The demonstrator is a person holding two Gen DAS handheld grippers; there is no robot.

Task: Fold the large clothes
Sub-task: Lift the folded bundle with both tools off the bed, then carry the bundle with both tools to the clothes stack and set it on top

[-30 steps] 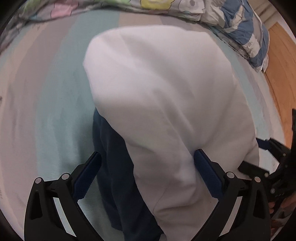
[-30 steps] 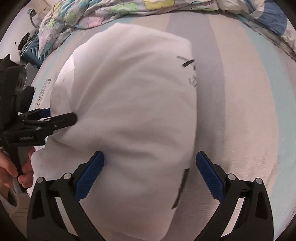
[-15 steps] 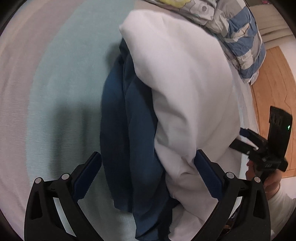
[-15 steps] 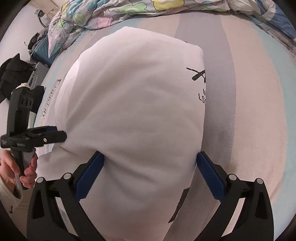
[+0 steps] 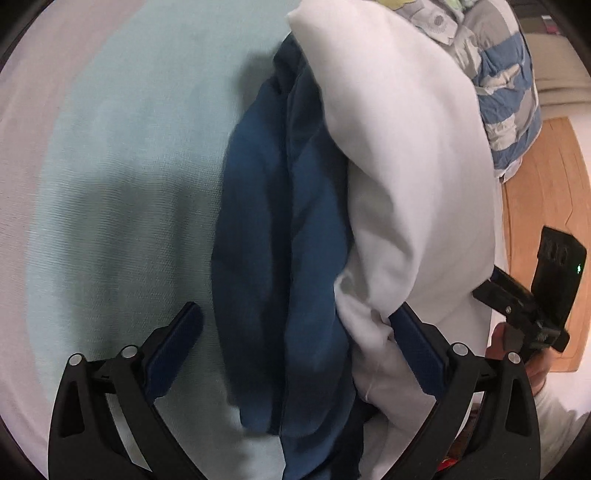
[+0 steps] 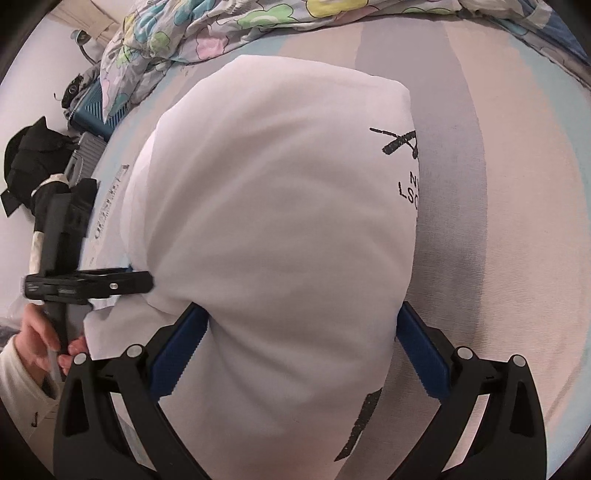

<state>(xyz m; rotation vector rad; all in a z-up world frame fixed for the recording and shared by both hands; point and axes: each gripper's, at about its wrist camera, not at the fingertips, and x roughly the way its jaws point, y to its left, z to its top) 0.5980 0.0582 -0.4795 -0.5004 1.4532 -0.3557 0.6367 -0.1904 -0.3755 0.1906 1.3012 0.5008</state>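
White shirt bunched up in a mound on the striped bed, black print along its right edge. Under it, seen from the left wrist, a dark blue garment in long folds, just left of the white cloth and touching it. Left gripper with jaws wide, both garments between the blue pads, right pad pressed into the white cloth, left pad clear of the blue one. Right gripper with jaws wide too, white cloth bulging between and over both pads. In the right wrist view, left gripper at the shirt's left edge, tip touching the cloth, held by a hand in a pale sleeve. Beyond the shirt, a flowered quilt along the bed's far side; wooden floor right of the bed.
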